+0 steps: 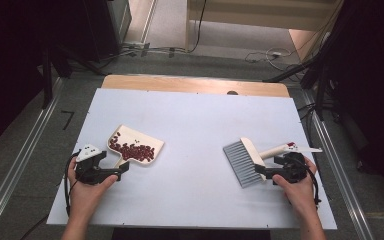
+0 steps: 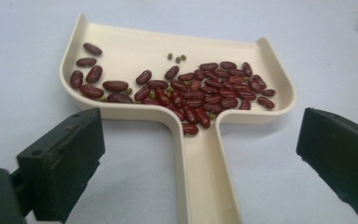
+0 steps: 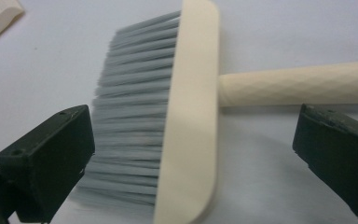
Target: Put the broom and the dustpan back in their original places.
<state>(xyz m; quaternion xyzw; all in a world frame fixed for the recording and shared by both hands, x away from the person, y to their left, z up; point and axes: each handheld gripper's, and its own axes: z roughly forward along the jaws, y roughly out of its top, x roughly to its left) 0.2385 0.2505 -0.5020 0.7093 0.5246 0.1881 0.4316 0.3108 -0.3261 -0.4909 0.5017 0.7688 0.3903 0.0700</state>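
both tools (image 2: pixel 200 154) (image 3: pixel 191 154) gape empty; cream dustpan (image 2: pixel 121 46) holds red beans (image 2: pixel 205 91) and few green ones (image 2: pixel 177 58).

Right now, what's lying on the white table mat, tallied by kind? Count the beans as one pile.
Cream plastic dustpan: 1
Cream-handled hand brush with grey bristles: 1
Pile of dark red kidney beans in the dustpan: 1
Black two-jaw grippers, left and right, both open: 2
Total: 5

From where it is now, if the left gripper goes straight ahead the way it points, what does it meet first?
Probably the dustpan handle, which lies between the open jaws of the left gripper. Going on along the handle, it would reach the red beans in the pan. How high the jaws are above the table is unclear.
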